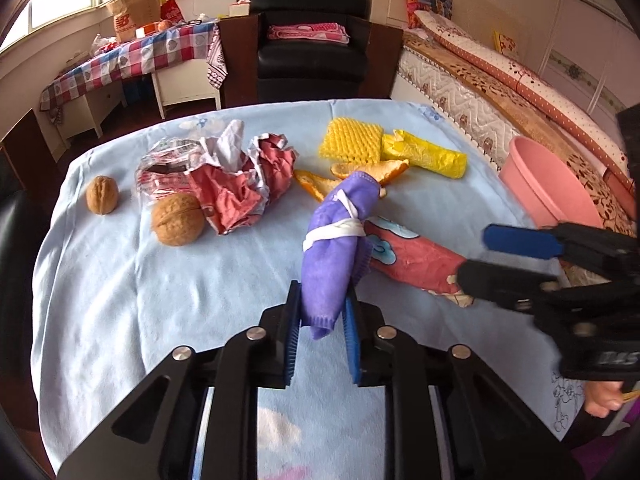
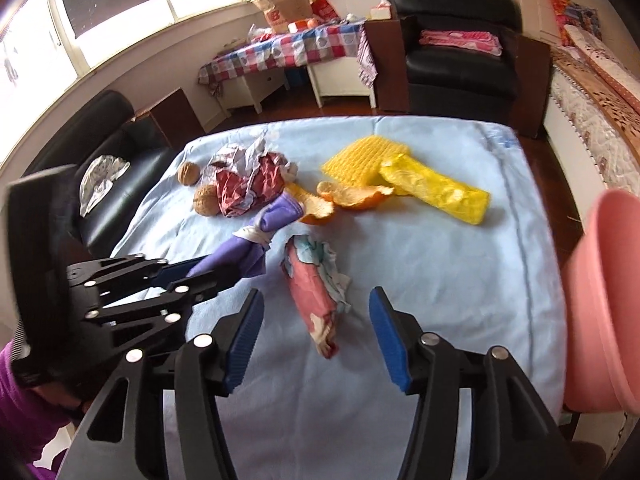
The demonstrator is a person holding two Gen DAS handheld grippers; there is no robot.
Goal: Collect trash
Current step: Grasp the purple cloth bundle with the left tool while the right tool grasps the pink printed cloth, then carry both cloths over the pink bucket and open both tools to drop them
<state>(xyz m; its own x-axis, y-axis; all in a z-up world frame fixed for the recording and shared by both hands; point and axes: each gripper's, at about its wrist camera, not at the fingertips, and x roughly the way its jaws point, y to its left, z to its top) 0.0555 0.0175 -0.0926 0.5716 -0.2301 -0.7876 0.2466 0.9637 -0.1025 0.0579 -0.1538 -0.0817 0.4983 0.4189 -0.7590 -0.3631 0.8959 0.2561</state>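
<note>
On the blue sheet (image 1: pixel 120 280) before me I count: walnuts, two (image 1: pixel 102 195) (image 1: pixel 178 219); orange peel pieces, two (image 1: pixel 370 170) (image 1: pixel 316 185); yellow foam net, one (image 1: pixel 352 140); yellow wrapper, one (image 1: pixel 432 156); crumpled red-and-white wrapper, one (image 1: pixel 236 188); rolled pink wrapper, one (image 1: pixel 412 258); purple cloth bundle, one (image 1: pixel 336 248); pink bin, one (image 1: pixel 548 188).

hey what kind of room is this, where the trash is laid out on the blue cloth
Most likely a lived-in bedroom or bed-sitting room in a home. A bed with a patterned quilt runs along one side, a black armchair stands at the far wall, and a side table under a checked cloth sits below the windows.
</note>
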